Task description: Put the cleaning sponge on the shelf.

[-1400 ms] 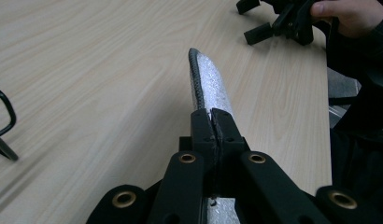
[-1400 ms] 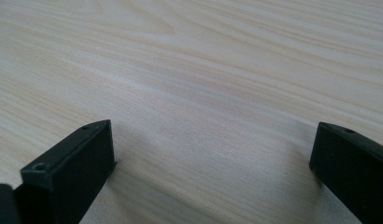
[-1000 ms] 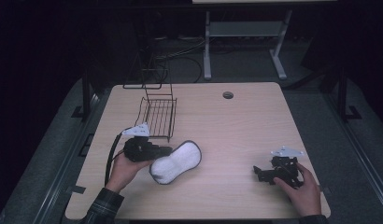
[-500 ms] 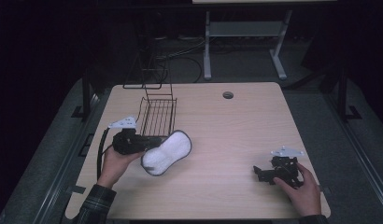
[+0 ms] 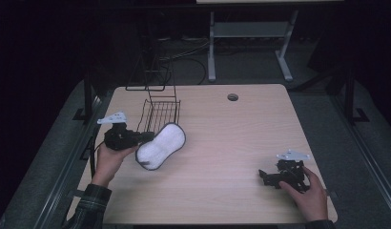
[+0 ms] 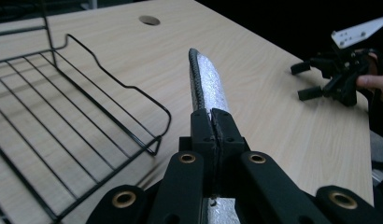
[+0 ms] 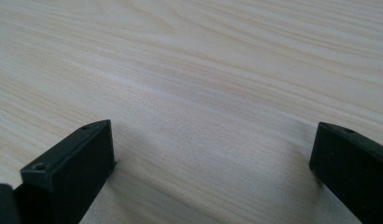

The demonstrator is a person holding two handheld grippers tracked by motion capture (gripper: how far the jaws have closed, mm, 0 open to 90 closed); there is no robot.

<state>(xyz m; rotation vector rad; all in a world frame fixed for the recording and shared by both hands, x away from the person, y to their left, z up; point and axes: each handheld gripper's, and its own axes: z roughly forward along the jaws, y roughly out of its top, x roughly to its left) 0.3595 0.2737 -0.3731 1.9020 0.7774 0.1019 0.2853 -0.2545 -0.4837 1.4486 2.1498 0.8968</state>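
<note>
Woodgrain table [image 5: 222, 143] in dark room; left claw [image 5: 145, 137] pinching pad [image 5: 161, 145], right claw [image 5: 264, 176] wide

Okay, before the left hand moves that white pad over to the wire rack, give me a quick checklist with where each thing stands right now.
1. Left gripper clamped on the white pad: ok, jaws shut on its edge.
2. Pad held firmly enough not to slip: cannot tell.
3. Wire rack free to receive it: ok, nothing lies inside.
4. Pad near the rack: ok, just beside its front rim.
5. Right gripper out of the way: ok, open at the table's far right corner.
6. Rack steady on the table: cannot tell.
</note>
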